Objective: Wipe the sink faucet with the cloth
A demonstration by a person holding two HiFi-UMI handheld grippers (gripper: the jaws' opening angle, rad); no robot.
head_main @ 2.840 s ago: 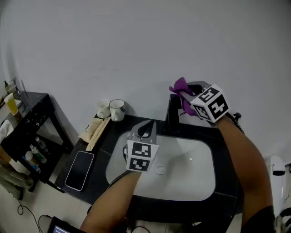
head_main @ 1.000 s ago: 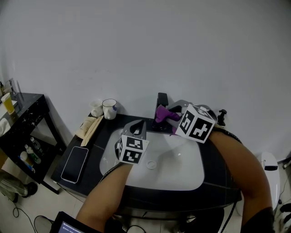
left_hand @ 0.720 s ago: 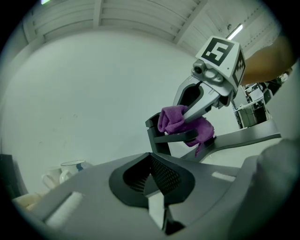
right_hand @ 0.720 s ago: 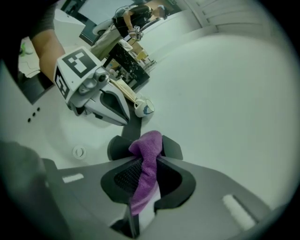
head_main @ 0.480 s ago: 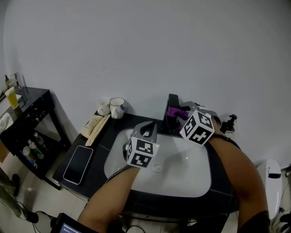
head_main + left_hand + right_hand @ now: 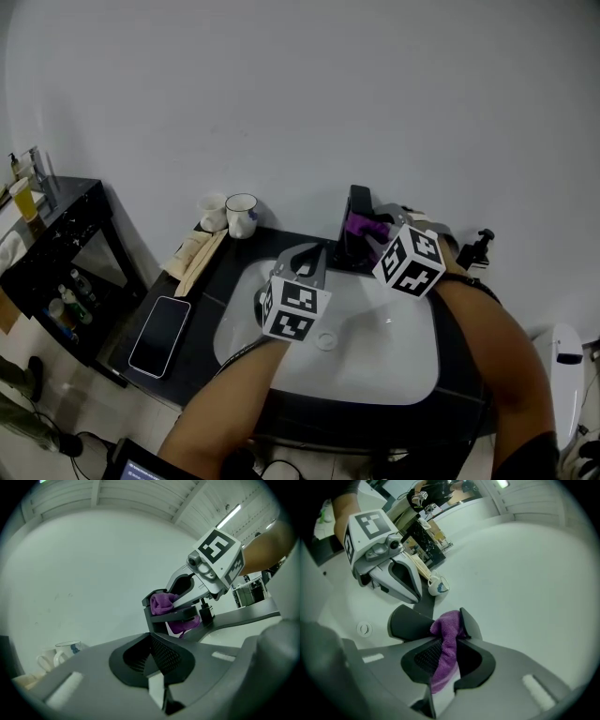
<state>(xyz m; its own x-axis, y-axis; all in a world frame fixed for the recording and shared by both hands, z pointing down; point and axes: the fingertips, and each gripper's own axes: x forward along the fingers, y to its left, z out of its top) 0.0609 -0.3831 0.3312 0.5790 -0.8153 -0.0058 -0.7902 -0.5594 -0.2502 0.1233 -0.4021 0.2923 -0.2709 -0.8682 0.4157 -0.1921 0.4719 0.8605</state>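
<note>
We hold the right gripper (image 6: 447, 656) clenched on the purple cloth (image 6: 449, 624), which is pressed against the top of the black faucet (image 6: 354, 242) at the far edge of the white sink (image 6: 375, 361). Our left gripper (image 6: 151, 653) has its jaws drawn together with nothing between them, and it hovers over the far left part of the basin, just left of the faucet. On the dark counter (image 6: 223, 274) to the left lie a phone (image 6: 159, 336) and, farther back, a mug (image 6: 242, 216).
</note>
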